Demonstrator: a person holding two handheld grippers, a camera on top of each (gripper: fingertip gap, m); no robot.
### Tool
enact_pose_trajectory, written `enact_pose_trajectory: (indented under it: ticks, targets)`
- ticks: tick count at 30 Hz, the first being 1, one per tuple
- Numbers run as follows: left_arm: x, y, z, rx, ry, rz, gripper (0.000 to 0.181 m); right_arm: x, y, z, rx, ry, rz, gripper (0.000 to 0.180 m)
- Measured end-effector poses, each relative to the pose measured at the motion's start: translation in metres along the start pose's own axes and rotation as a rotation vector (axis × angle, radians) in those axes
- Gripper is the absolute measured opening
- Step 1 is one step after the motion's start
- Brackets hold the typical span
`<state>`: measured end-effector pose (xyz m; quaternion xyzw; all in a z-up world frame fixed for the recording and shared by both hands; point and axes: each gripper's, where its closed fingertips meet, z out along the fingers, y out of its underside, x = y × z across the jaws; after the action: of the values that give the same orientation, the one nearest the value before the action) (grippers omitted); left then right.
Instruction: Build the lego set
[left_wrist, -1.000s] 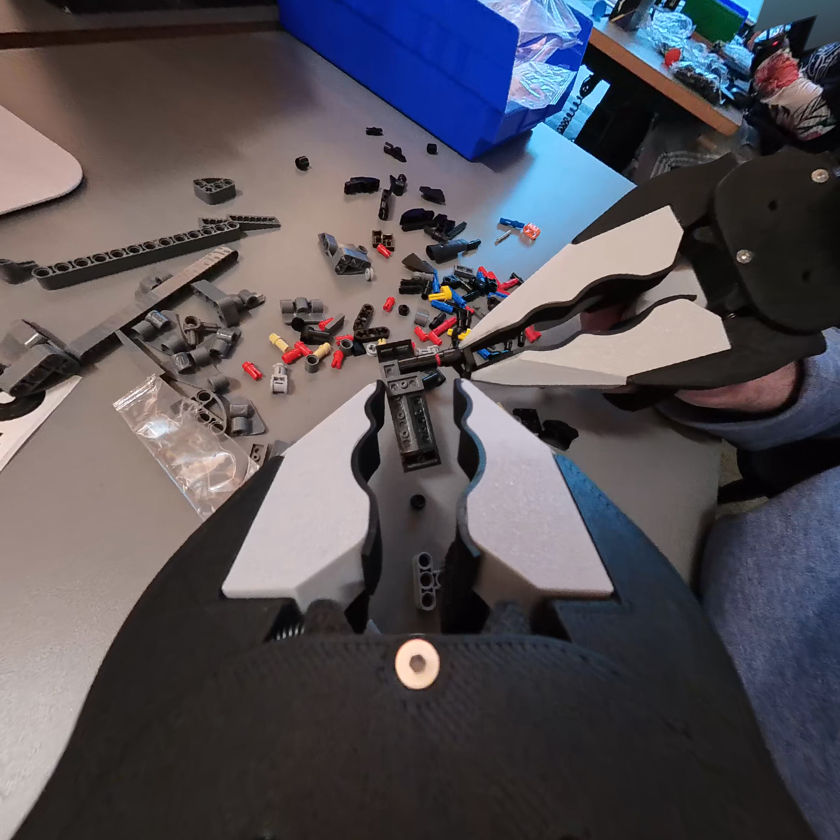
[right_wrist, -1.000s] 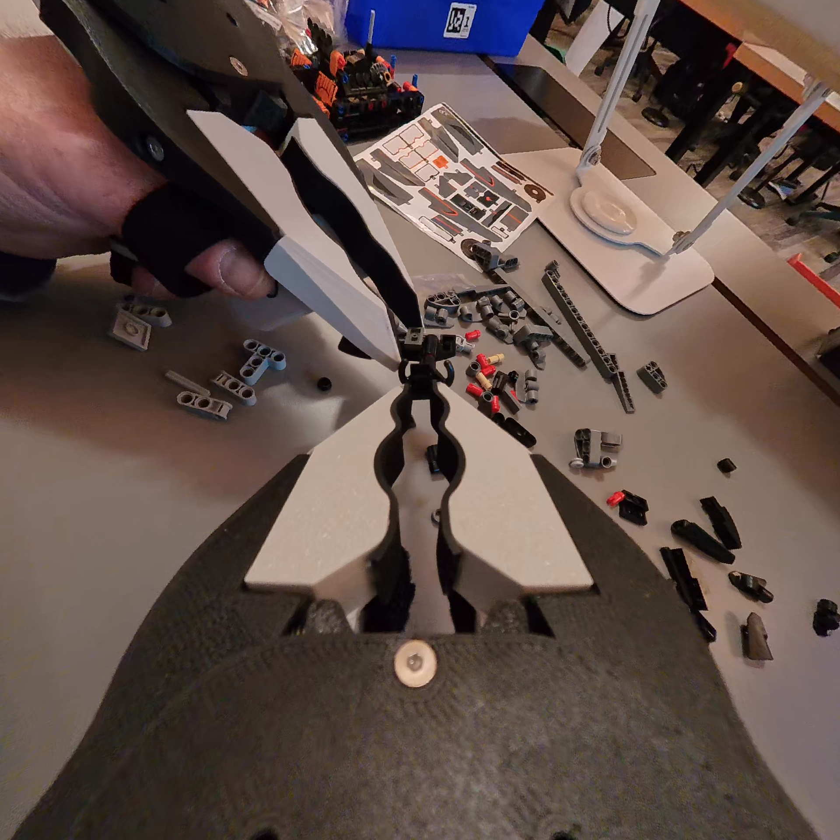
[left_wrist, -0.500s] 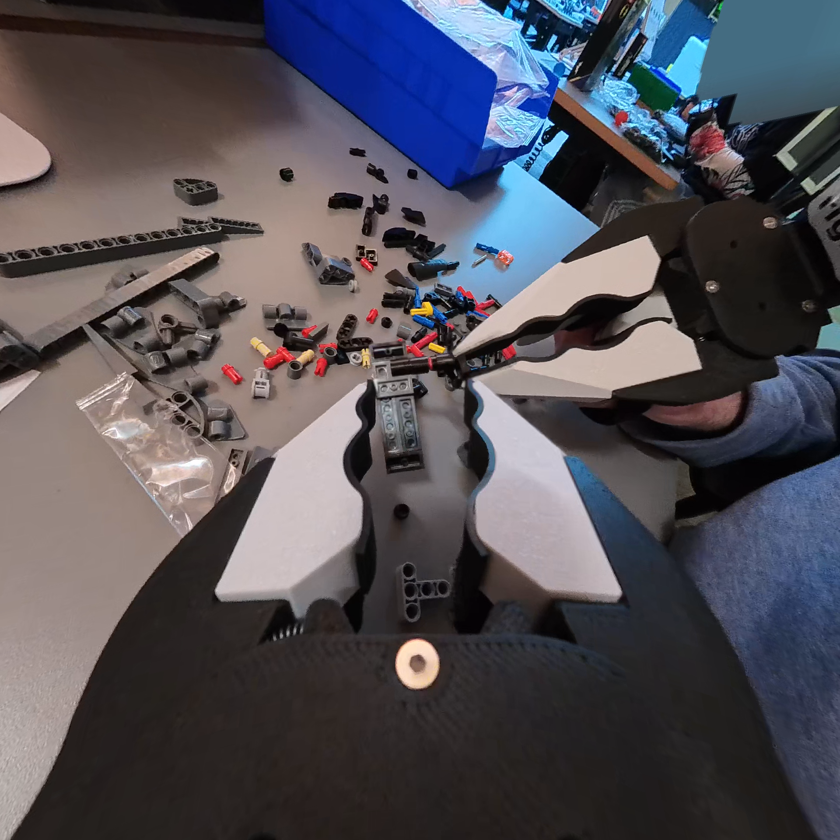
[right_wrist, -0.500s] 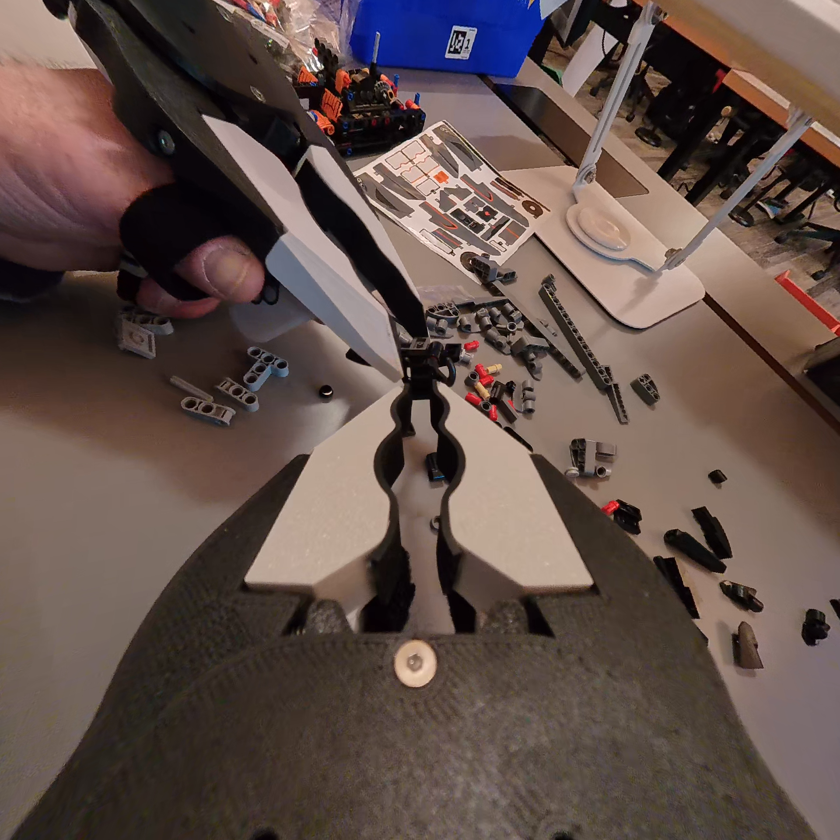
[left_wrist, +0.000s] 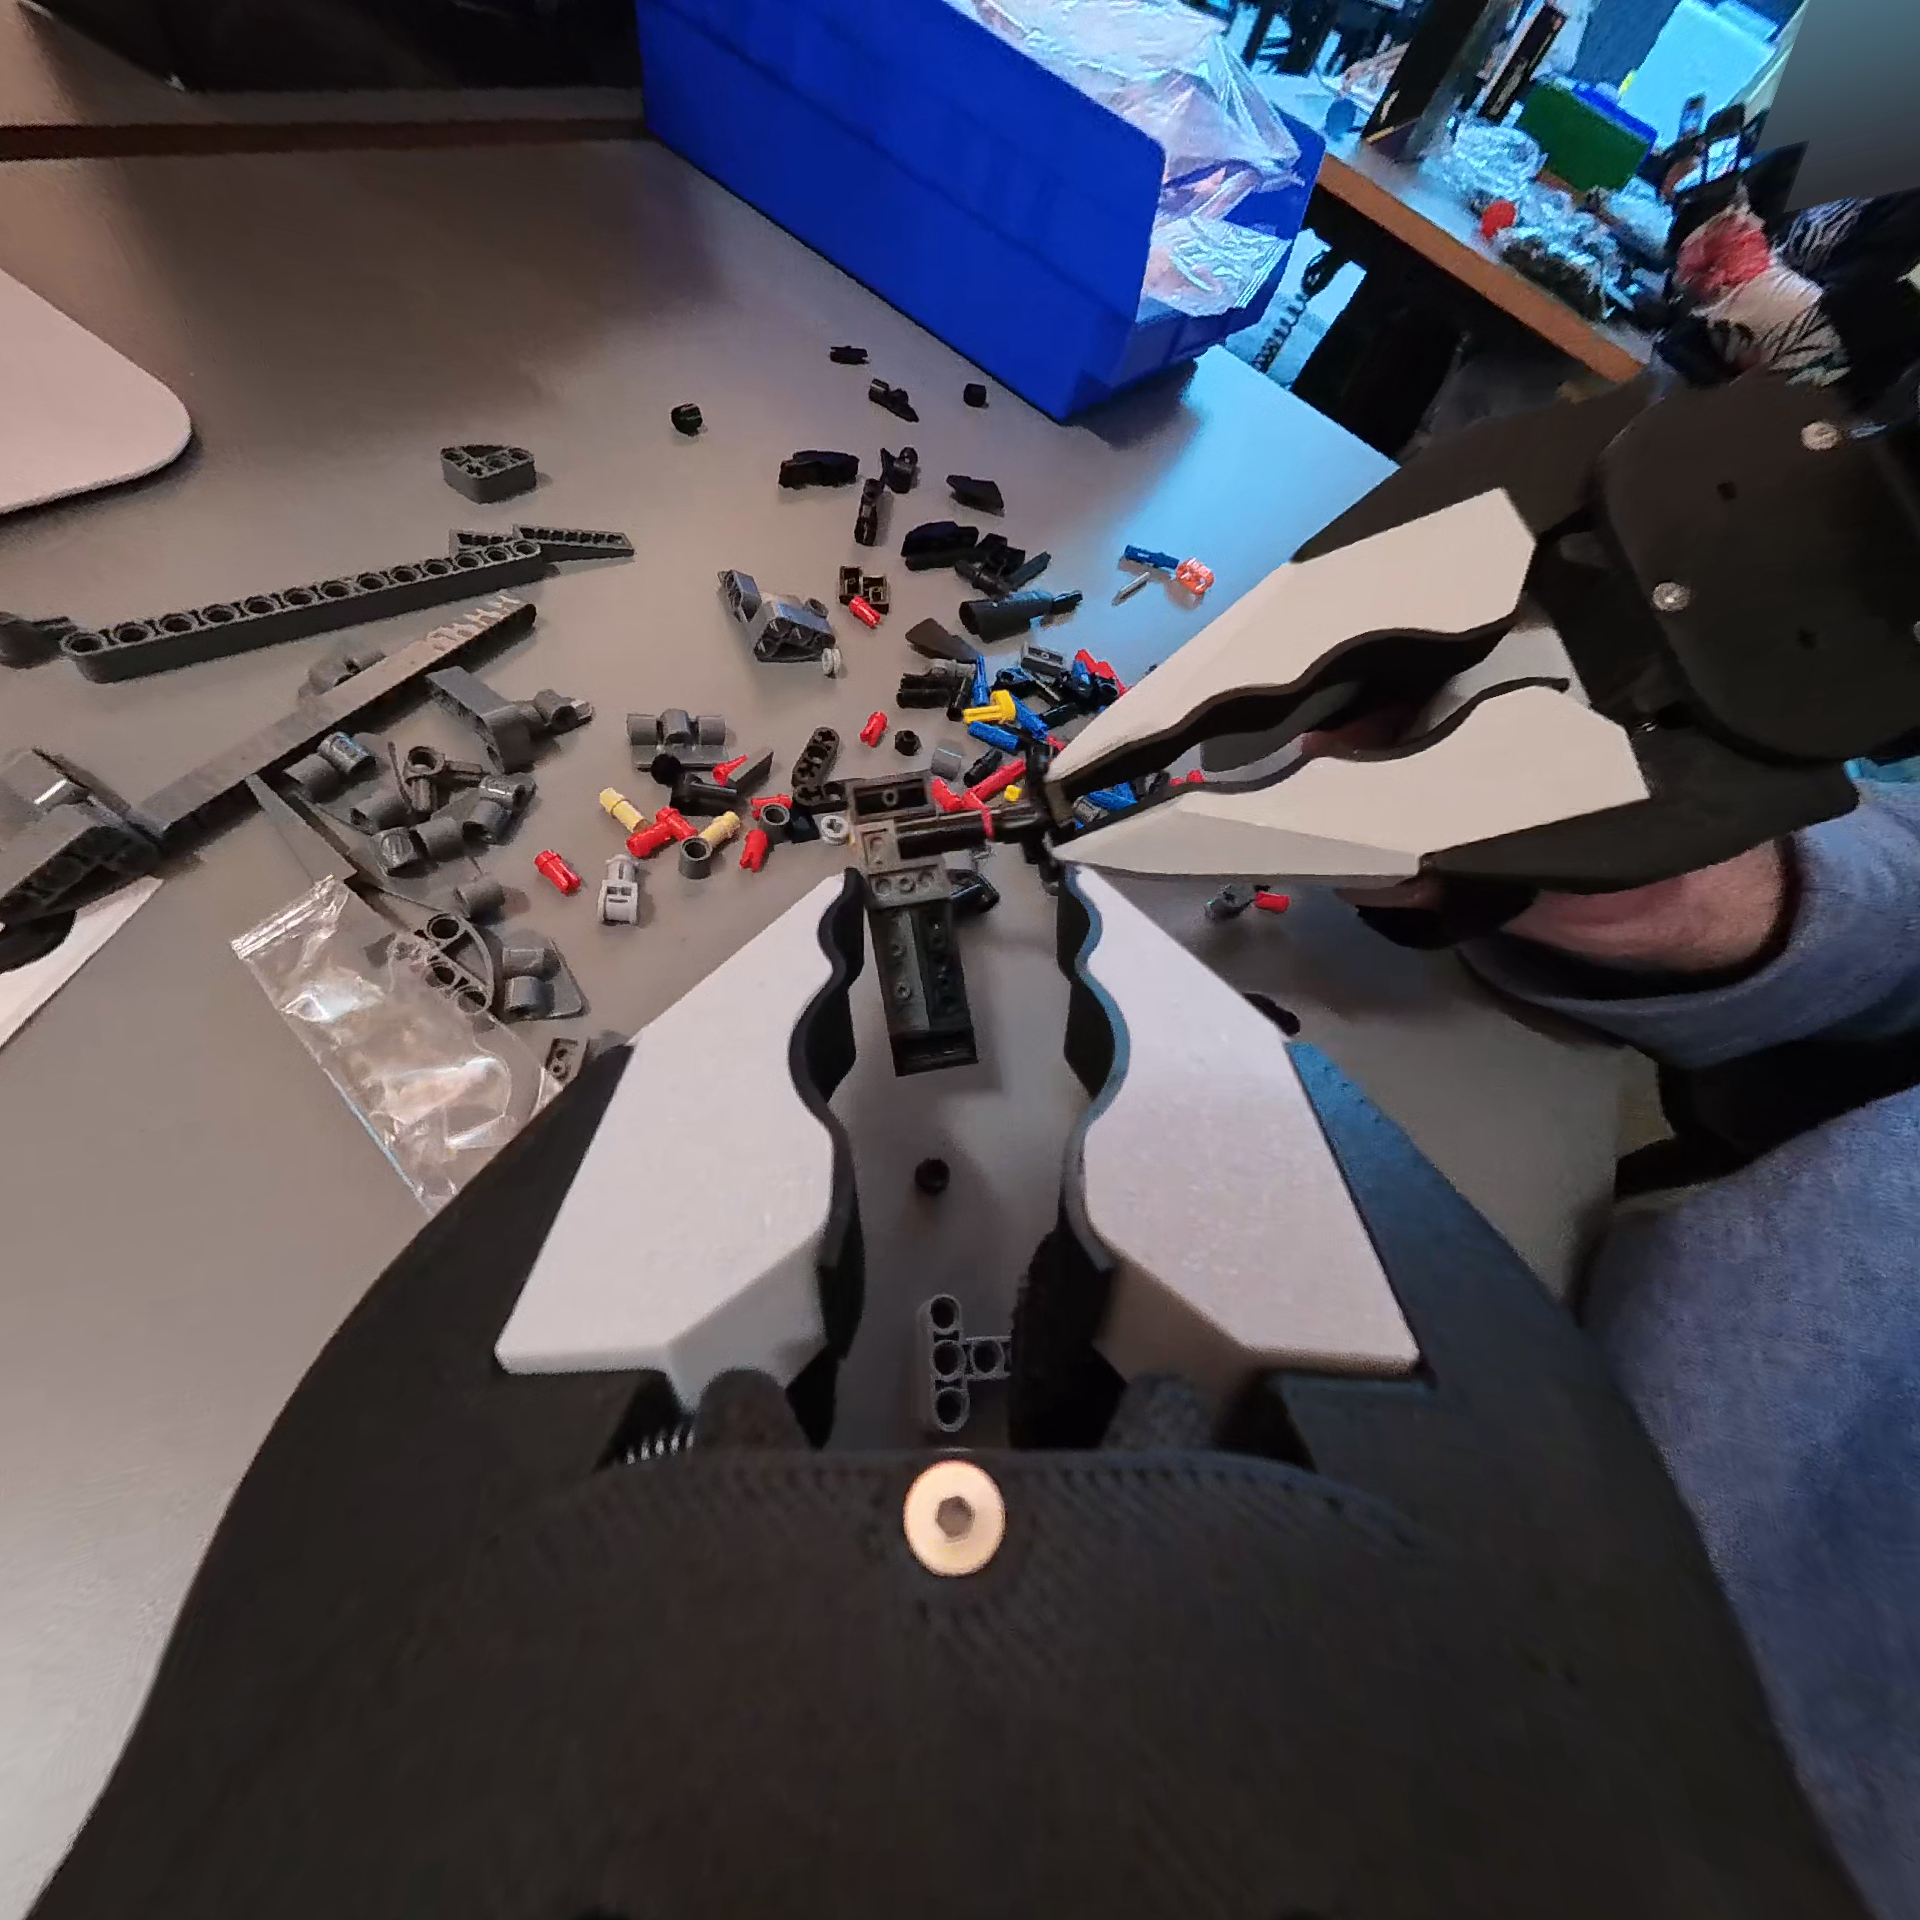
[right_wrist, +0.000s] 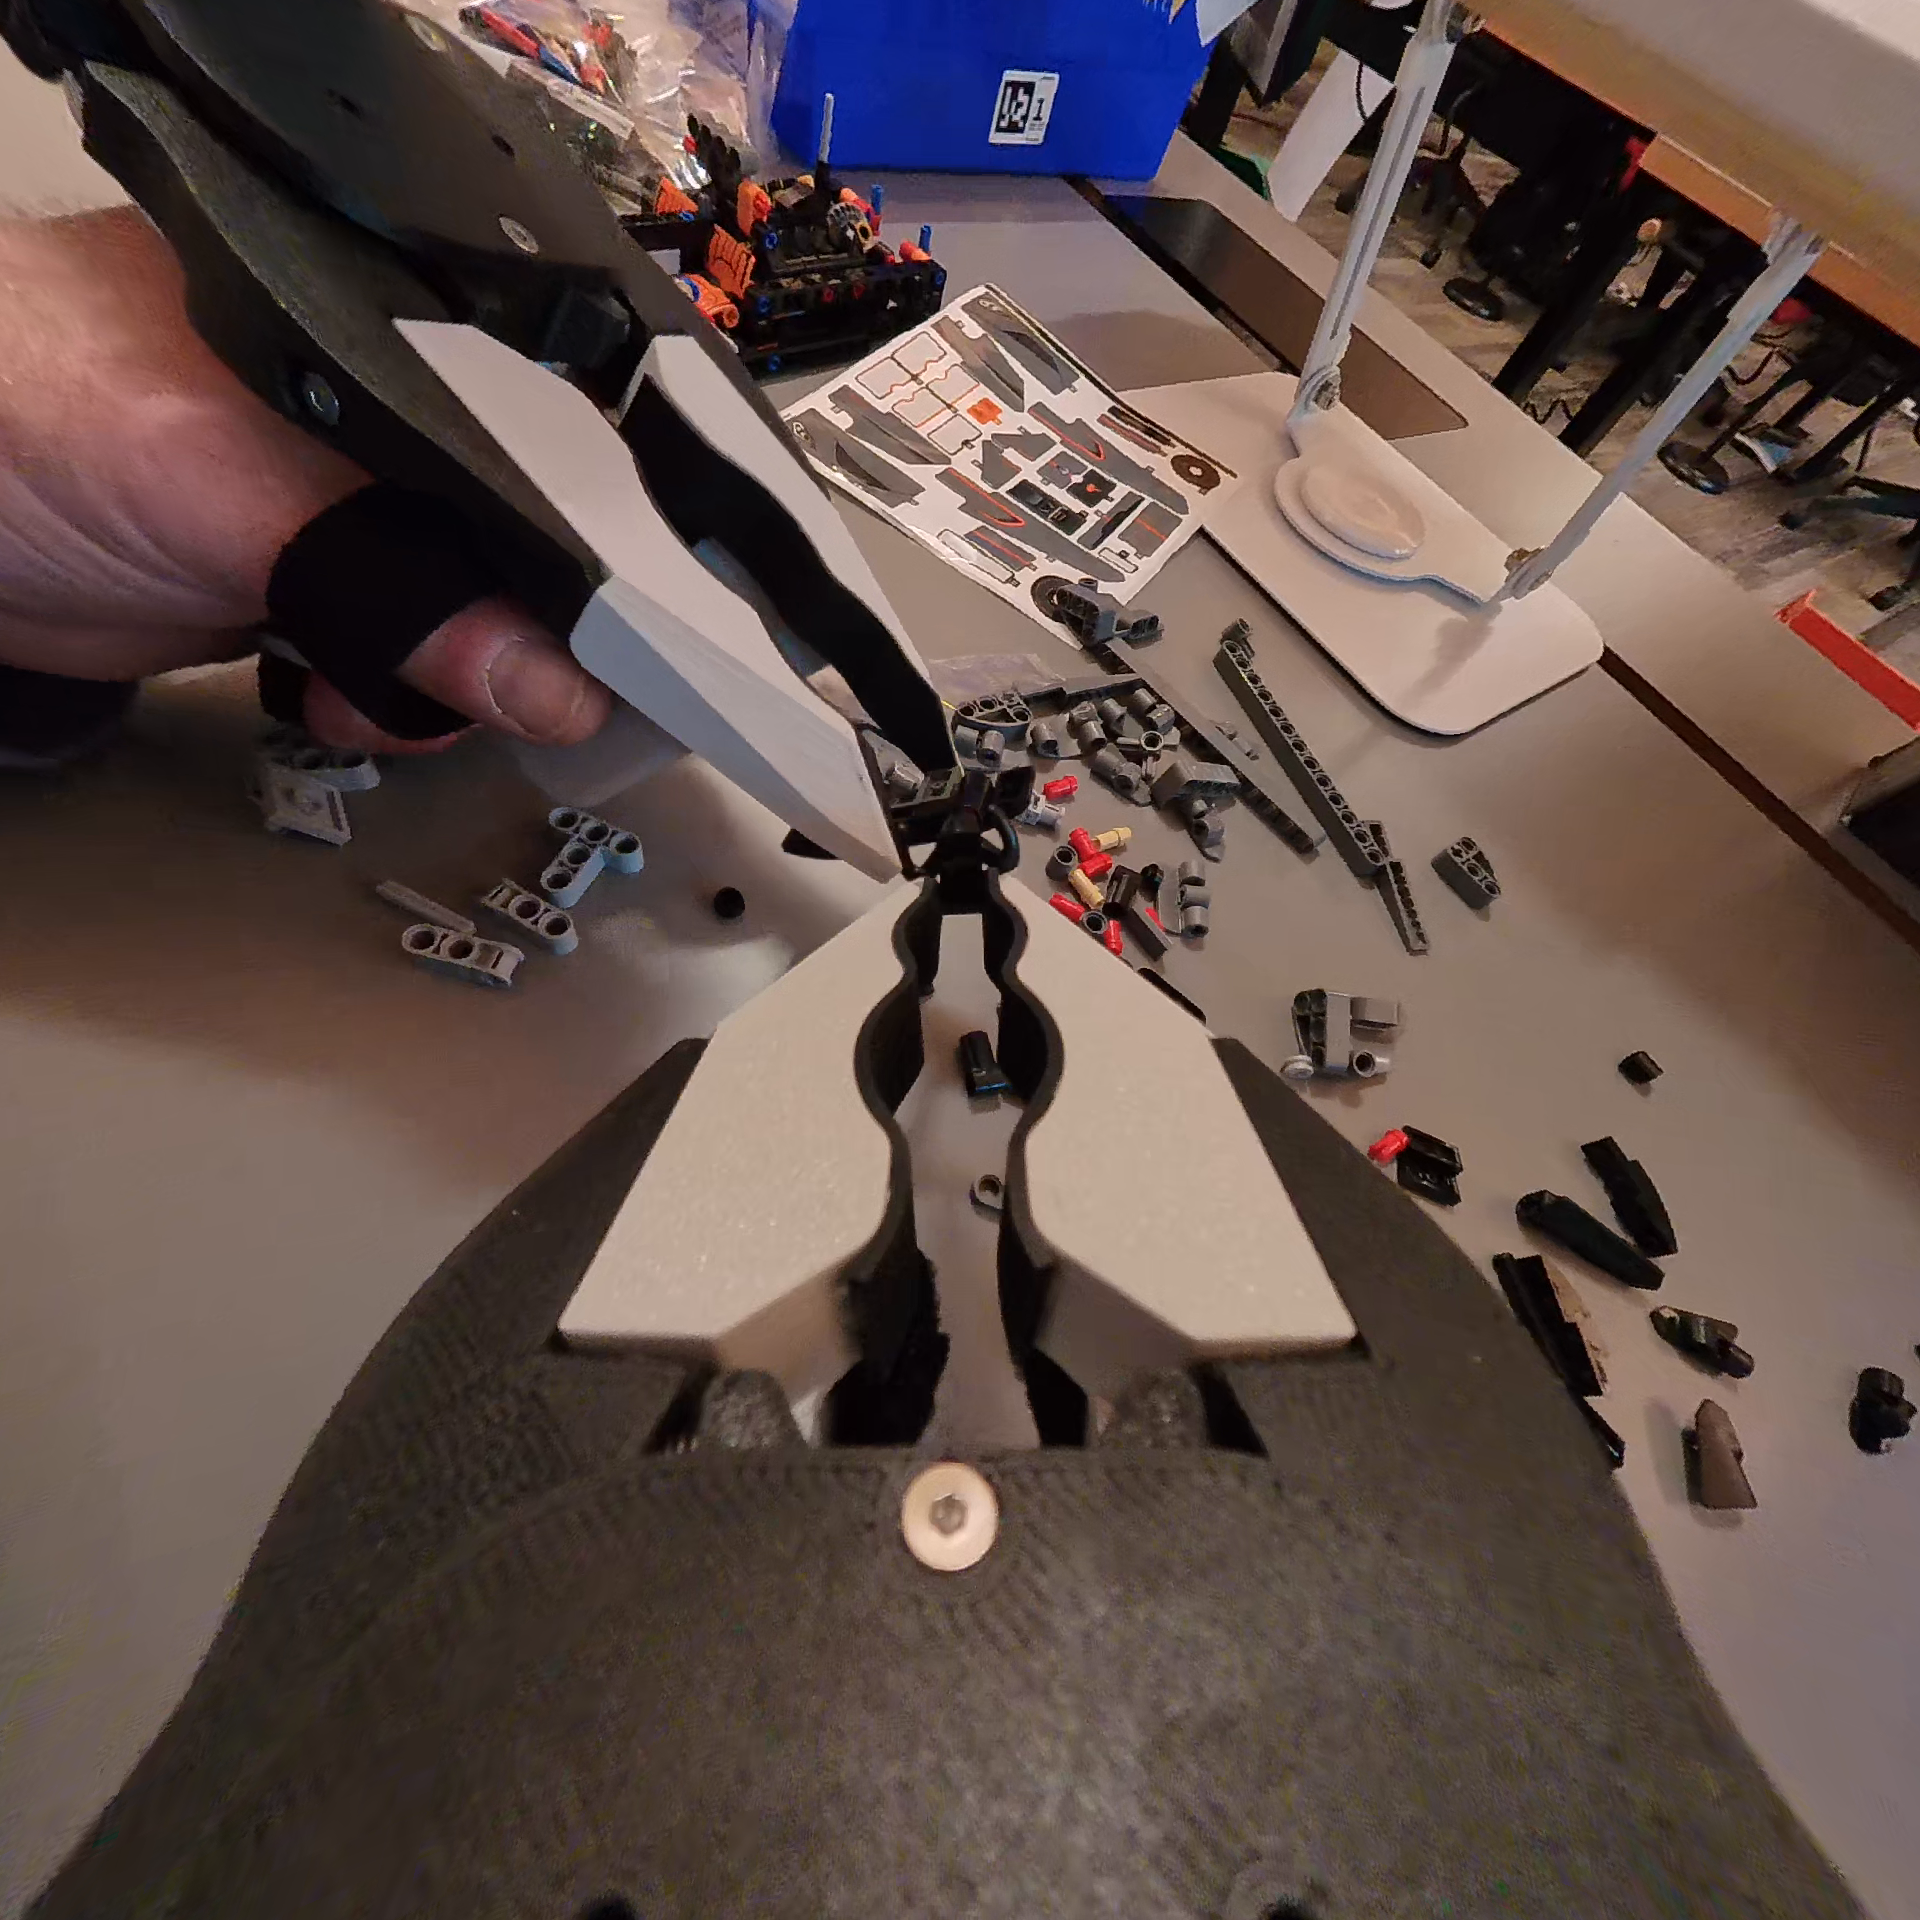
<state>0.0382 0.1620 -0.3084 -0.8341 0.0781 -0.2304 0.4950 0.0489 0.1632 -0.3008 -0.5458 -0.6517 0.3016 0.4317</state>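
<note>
1. Left wrist view – left hand-held gripper (left_wrist: 961, 894) has its jaws a small way apart, and the dark grey lego sub-assembly (left_wrist: 923, 961) sits between the fingertips. Whether they actually pinch it I cannot tell here.
2. Same view – right hand-held gripper (left_wrist: 1049, 831) comes in from 3 o'clock, tips together on a small black piece (left_wrist: 1013, 821) that touches the far end of the sub-assembly.
3. Loose parts are scattered over the grey surface (left_wrist: 364, 343) from 9 to 12 o'clock: long grey beams (left_wrist: 301, 613), red pins (left_wrist: 660, 831), blue pins (left_wrist: 1003, 727), clear plastic bag (left_wrist: 384, 1023) at 9. Blue bin (left_wrist: 935, 187) at 12.
4. Right wrist view – right hand-held gripper (right_wrist: 958, 883) is closed on the black piece (right_wrist: 961, 831), held at centre frame, above the surface (right_wrist: 208, 1091).
5. Same view – left hand-held gripper (right_wrist: 899, 821) enters from 10 o'clock, held by a bare hand (right_wrist: 135, 520); its tips hold the sub-assembly (right_wrist: 914, 795) against the black piece.
6. Sticker sheet (right_wrist: 1008, 457) at 12, white lamp base (right_wrist: 1403, 561) at 2, part-built model (right_wrist: 800, 260) at 11, light grey connectors (right_wrist: 540, 894) at 9.
</note>
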Motion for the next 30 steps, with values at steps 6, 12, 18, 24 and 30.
enact_pose_trajectory:
  ticks: [6,12,18,24,30]
  targets:
    - [-0.001,0.0,0.001,-0.018,-0.032,0.029,0.035,-0.001,0.0,0.001,-0.007,0.005,-0.008,0.004]
    - [-0.002,0.001,0.0,-0.039,-0.075,0.083,0.035,-0.001,0.0,0.002,-0.023,0.027,-0.059,0.004]
    - [-0.001,-0.002,-0.008,-0.019,-0.088,0.092,0.034,-0.003,-0.007,0.001,-0.008,0.049,-0.152,0.005]
    - [-0.002,-0.012,-0.031,0.061,-0.117,0.129,0.016,-0.011,-0.024,-0.003,0.052,0.058,-0.272,0.005]
    - [-0.001,-0.008,-0.047,0.063,-0.123,0.125,0.021,-0.029,-0.036,0.003,0.076,0.023,-0.348,0.005]
